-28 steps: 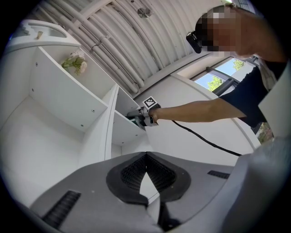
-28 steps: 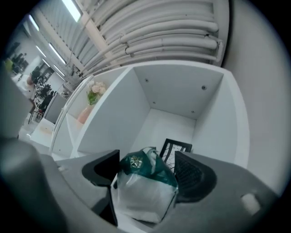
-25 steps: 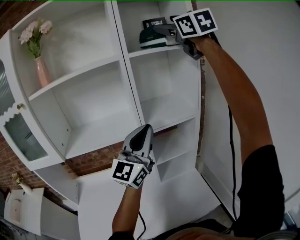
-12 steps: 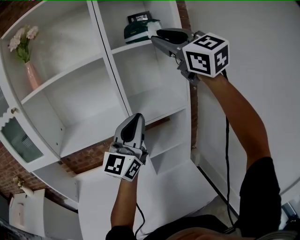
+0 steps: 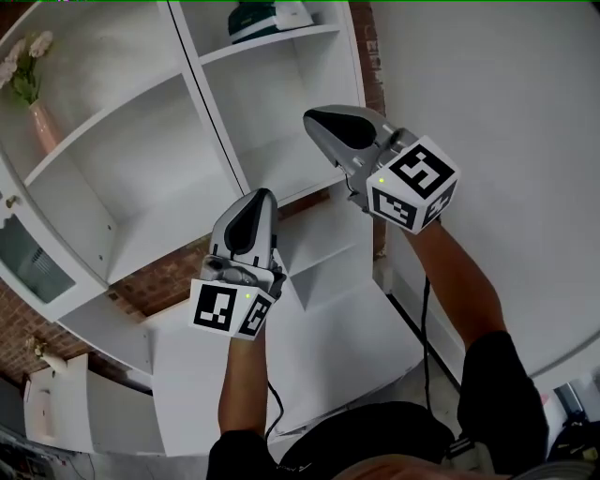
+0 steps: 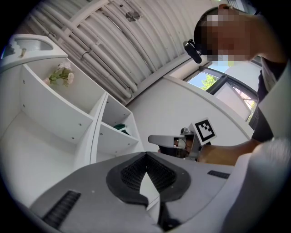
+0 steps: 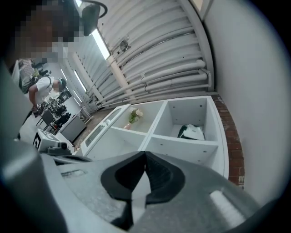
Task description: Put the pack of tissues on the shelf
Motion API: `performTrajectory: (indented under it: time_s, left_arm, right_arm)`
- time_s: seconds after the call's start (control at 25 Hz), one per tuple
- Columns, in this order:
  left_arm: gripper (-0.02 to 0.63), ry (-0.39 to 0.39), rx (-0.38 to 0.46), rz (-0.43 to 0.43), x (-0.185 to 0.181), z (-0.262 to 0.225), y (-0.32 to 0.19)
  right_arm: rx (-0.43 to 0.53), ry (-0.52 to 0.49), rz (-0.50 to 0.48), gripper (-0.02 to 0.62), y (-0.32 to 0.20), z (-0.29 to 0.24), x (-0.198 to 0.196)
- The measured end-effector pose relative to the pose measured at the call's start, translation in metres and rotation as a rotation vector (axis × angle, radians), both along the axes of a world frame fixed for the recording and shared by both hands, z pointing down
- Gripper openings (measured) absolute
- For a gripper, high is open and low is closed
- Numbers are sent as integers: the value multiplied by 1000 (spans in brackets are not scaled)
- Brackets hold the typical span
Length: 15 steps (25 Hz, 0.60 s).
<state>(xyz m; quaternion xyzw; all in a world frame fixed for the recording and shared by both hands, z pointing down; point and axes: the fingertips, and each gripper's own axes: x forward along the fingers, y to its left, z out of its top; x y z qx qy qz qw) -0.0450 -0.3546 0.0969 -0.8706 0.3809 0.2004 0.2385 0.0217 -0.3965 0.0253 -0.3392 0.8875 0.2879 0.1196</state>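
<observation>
Entry, shelf task. I read both grippers from their own views.

Right gripper [image 7: 145,155]: jaws together, pads meeting at the tips, nothing between them. In the head view I see it raised in front of the right-hand column of the white shelf unit [image 5: 201,103], its marker cube [image 5: 413,184] turned toward the camera.

Left gripper [image 6: 146,155]: jaws likewise closed on each other, empty. In the head view it sits lower and to the left of the right gripper, in front of the lower shelves and near the strip of brick wall [image 5: 173,278].

Pack of tissues [image 5: 267,16]: green and white, lying on the top shelf of the right-hand column, partly cut by the upper edge of the head view. I note that it is well apart from both grippers; neither touches it. The right gripper view shows it resting flat inside that compartment.

Other items: a pink vase [image 5: 42,127] with pale flowers stands in the upper left compartment, upright. A glazed cabinet door [image 5: 26,267] hangs open at the far left.
</observation>
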Motion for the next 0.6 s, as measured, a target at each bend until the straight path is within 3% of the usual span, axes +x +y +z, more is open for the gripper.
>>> performTrajectory:
  time_s: [0.6]
  left_arm:
    - [-3, -14, -43, -11, 6, 41, 23]
  right_arm:
    - [-33, -35, 32, 2, 39, 121, -2]
